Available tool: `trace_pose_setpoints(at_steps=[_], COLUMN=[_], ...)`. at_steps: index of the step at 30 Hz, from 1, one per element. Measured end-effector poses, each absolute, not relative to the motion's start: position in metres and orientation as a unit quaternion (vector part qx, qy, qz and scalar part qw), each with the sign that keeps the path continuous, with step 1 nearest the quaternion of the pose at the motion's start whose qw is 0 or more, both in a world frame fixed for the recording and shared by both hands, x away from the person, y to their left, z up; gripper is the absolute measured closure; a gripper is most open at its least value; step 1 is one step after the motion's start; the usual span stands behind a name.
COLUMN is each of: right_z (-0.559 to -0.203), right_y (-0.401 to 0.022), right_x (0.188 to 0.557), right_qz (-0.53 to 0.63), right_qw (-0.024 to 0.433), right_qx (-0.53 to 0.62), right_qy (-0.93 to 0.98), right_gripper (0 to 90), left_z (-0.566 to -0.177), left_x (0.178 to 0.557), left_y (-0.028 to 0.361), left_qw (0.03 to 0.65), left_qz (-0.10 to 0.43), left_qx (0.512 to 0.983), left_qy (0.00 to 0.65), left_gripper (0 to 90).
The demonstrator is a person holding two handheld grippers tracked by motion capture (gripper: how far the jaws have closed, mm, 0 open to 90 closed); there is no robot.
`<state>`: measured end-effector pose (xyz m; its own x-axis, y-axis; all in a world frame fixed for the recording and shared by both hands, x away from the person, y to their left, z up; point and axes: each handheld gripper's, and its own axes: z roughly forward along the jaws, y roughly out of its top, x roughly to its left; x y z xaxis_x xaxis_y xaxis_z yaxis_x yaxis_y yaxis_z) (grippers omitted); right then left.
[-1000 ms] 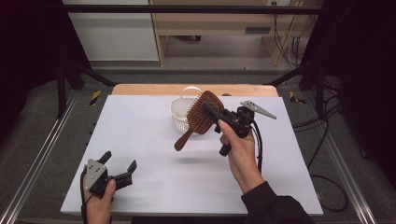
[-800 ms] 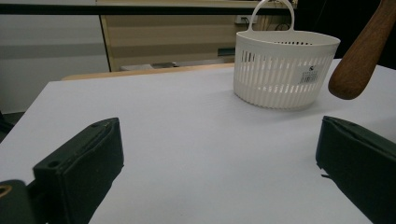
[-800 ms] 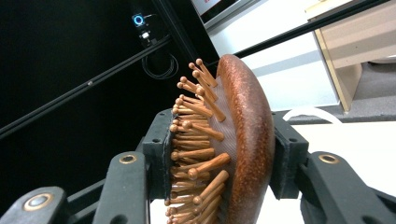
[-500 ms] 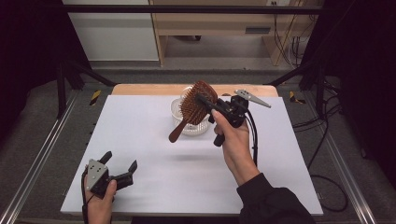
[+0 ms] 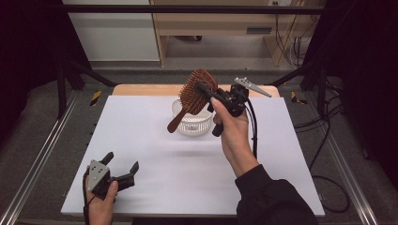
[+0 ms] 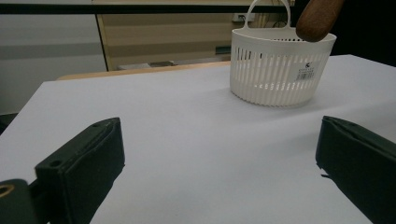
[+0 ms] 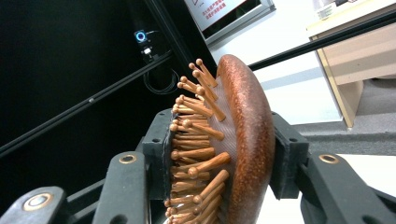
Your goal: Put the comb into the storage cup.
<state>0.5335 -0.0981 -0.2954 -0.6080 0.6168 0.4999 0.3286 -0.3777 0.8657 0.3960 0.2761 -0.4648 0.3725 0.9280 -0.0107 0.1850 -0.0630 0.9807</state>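
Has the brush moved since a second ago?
Yes. In the high view the brush, held in the right tongs, has gone up and toward the far edge; its head now overlaps the basket more.

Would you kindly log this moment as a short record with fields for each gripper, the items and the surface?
right gripper: shut on the wooden hairbrush, one jaw on the bristles, one on the back
hairbrush position: held in the air above the white basket, handle slanting down
left gripper: open, holding nothing, near the table's front left corner
basket: upright on the white table
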Motion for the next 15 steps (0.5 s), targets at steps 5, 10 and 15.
trace_pose_setpoints(at_steps=[5, 10, 15], right_z=[-0.292, -0.288, -0.283], right_y=[-0.095, -0.092, -0.086], right_x=[0.541, 0.546, 0.553], right_qz=[0.711, 0.713, 0.715], right_qw=[0.107, 0.114, 0.124], right_qx=[0.437, 0.442, 0.442], right_qy=[0.54, 0.532, 0.527], right_gripper=[51.4, 51.4, 51.3], left_z=[-0.465, -0.465, -0.465], left_x=[0.396, 0.396, 0.397], left_y=[0.276, 0.275, 0.278], left_qw=[0.528, 0.528, 0.529], left_qz=[0.351, 0.35, 0.35], left_qx=[0.639, 0.642, 0.639], left_qy=[0.435, 0.433, 0.435], left_gripper=[1.4, 1.5, 1.5])
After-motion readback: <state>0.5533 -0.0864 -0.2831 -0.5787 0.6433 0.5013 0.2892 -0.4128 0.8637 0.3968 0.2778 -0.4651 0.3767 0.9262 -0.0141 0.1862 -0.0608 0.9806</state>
